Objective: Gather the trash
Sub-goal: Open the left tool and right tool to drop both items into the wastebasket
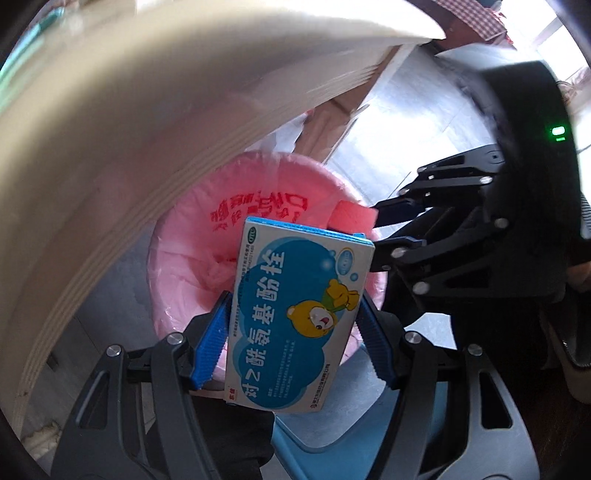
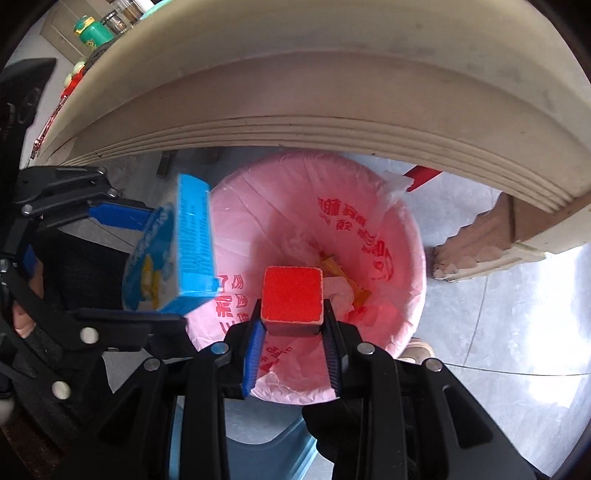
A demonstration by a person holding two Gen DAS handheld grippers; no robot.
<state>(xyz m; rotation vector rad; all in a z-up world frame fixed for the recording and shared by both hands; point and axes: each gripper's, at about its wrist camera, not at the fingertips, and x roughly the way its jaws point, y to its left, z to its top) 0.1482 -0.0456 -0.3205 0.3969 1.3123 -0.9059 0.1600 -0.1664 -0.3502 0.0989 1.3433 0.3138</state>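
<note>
I've got both hands over the bin now. My left gripper (image 1: 293, 328) is clamped across the width of a blue-and-white medicine box (image 1: 295, 314), jaws fairly wide because the carton is broad, its blue pads pressed against the two long edges. The cartoon bear faces my camera, so I'm holding the box flat-on, with its far end hanging above the pink-lined trash bin (image 1: 258, 192). That puts it where a release should drop it straight into the bag, I reckon.

My right gripper (image 2: 291, 328) is closed down narrow on a small red block (image 2: 291, 295), spongy-looking on its face, pinched on both sides. It sits right over the middle of the bin's mouth, again lined up for a clean drop. The bin stands on the grey floor just beside the edge of the cream tabletop (image 2: 332, 110), tucked partly beneath it.

Inside the bag I can make out crumpled white paper (image 2: 341, 291) and a yellow wrapper (image 2: 354, 288), but the block covers much of the bottom, so what else lies there I can't say. The red printing on the liner is creased and unreadable to me. The tabletop's underside blocks the bin's far rim in the left view. Up on the tabletop, a green bottle (image 2: 90, 35) is cut off at the frame's corner.
</note>
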